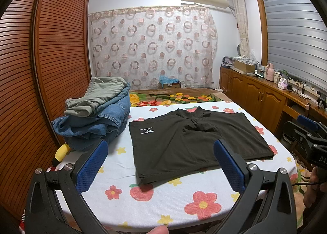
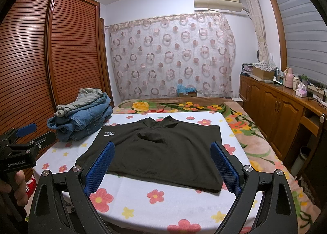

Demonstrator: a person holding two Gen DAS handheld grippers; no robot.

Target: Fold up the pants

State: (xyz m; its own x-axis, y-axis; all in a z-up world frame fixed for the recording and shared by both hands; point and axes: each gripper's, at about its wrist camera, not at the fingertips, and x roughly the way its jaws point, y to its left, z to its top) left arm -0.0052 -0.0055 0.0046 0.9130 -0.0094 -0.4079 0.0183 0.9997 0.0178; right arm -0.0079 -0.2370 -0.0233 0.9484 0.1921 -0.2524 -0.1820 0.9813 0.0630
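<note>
Two grippers, left gripper and right gripper fingers spread, black pants flat, "GenRobot.AI" handle.

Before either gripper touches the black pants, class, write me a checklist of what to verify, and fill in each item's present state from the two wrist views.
1. Left gripper open, nothing held: ok.
2. Right gripper open, nothing held: ok.
3. Black pants lying flat on the flowered cloth: not ok, fabric is bunched near the middle.
4. Near hem of the pants in front of both grippers: ok.
5. Stack of jeans apart from the pants: ok in the left view, though close.
6. Pants already folded once: cannot tell.
</note>
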